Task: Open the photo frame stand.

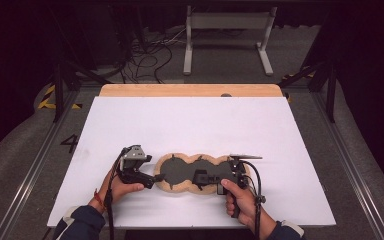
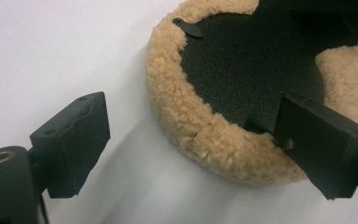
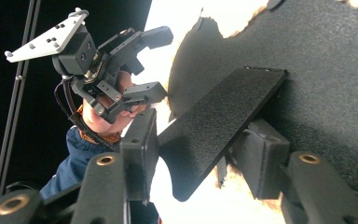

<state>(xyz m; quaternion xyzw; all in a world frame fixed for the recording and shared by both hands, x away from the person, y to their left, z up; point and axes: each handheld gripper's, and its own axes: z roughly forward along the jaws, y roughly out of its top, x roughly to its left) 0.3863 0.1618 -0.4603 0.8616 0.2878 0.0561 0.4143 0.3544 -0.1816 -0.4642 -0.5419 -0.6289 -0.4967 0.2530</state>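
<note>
A three-lobed pad [image 1: 172,186] with a tan fleece rim and a black textured face [image 2: 247,60] lies on the white table cover near the front edge. My left gripper [image 1: 156,179] is at the pad's left lobe. It is open: its jaws stand wide, one over bare cover and one over the rim of the lobe [image 2: 198,140]. My right gripper [image 1: 202,177] reaches over the pad from the right. In the right gripper view a flat black flap [image 3: 223,116] is tilted up off the pad, and the right gripper [image 3: 200,156] is shut on it. The left gripper [image 3: 161,63] shows beyond the flap.
The white cover [image 1: 190,125] lies on a wooden table whose far edge [image 1: 190,90] is bare. A small black tab [image 2: 189,28] sticks out at the fleece rim. A white metal stand [image 1: 227,30] and cables [image 1: 145,55] are on the floor behind, with rails along both sides.
</note>
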